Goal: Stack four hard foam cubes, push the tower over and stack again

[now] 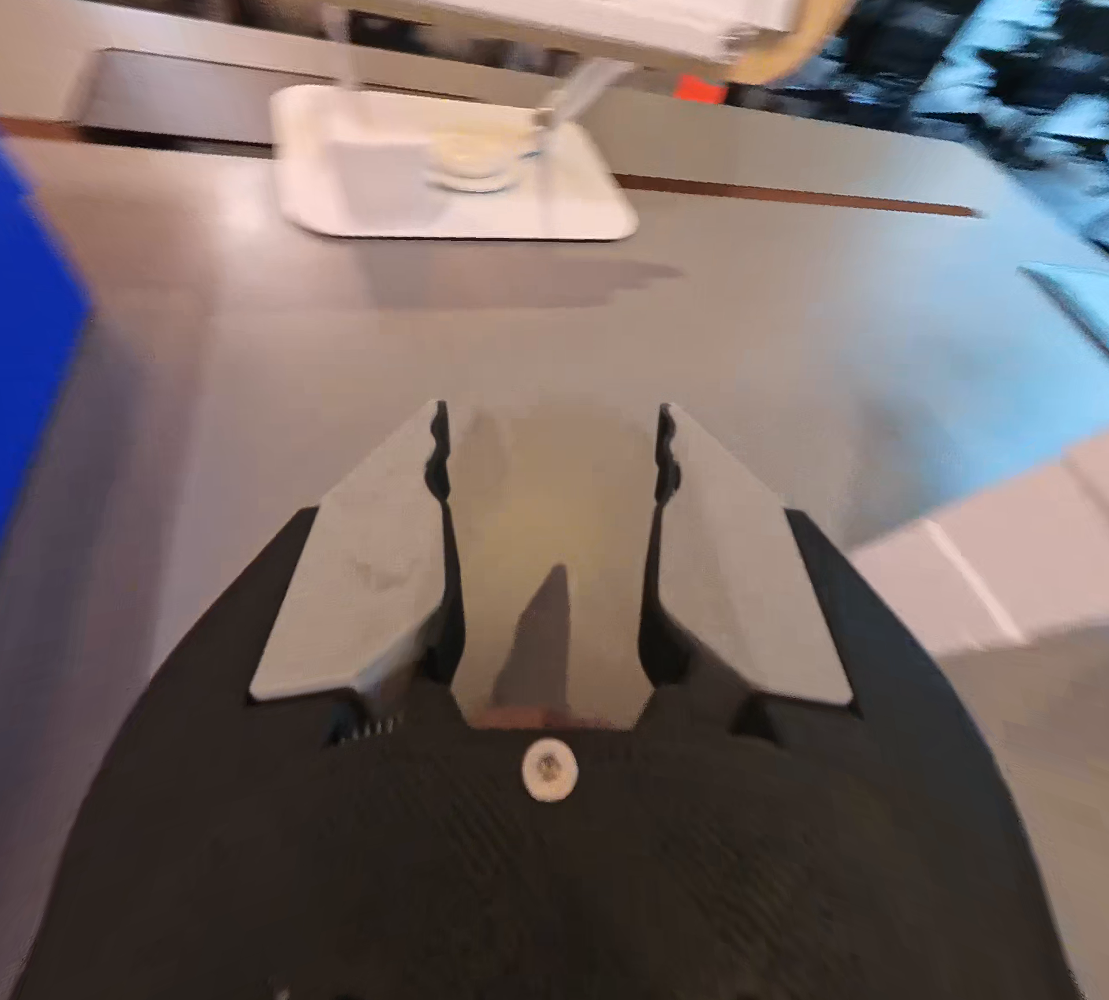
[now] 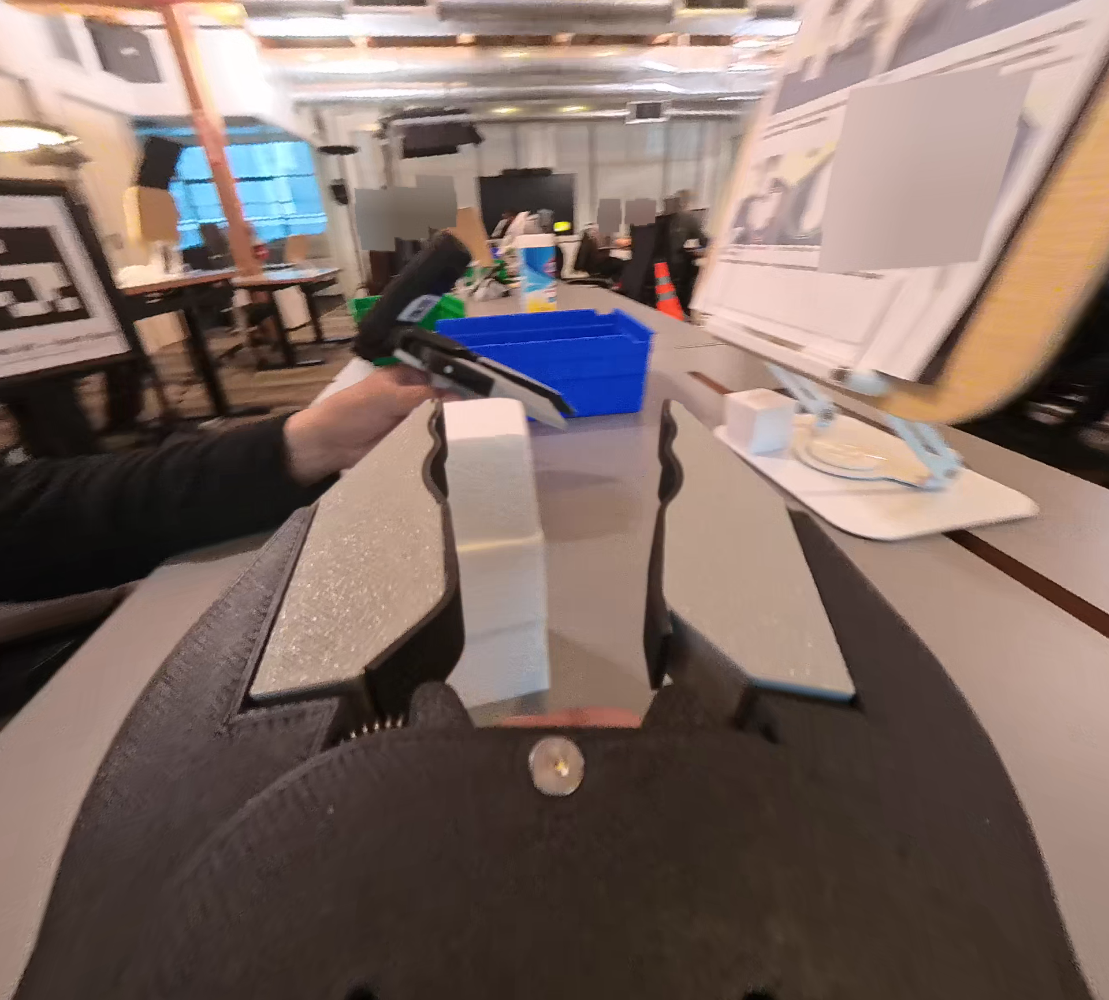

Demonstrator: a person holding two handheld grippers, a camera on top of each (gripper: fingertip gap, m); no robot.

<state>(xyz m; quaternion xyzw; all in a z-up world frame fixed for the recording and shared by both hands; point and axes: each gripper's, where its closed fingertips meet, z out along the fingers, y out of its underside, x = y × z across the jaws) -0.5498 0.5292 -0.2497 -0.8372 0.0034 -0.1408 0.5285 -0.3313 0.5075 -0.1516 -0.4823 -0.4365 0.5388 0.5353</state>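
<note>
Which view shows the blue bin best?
The right wrist view: the blue bin shows whole on the table, open top and front wall visible, beyond the left gripper. The left wrist view shows only a blurred blue edge at its left border.

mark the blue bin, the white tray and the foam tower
blue bin (image 2: 591, 371), right wrist view, on its front wall.
white tray (image 2: 936, 509), right wrist view, on its bare near corner.
foam tower (image 2: 495, 497), right wrist view, on its front face between the fingers.

Bright indoor light; heavy motion blur, edges bowed.
</note>
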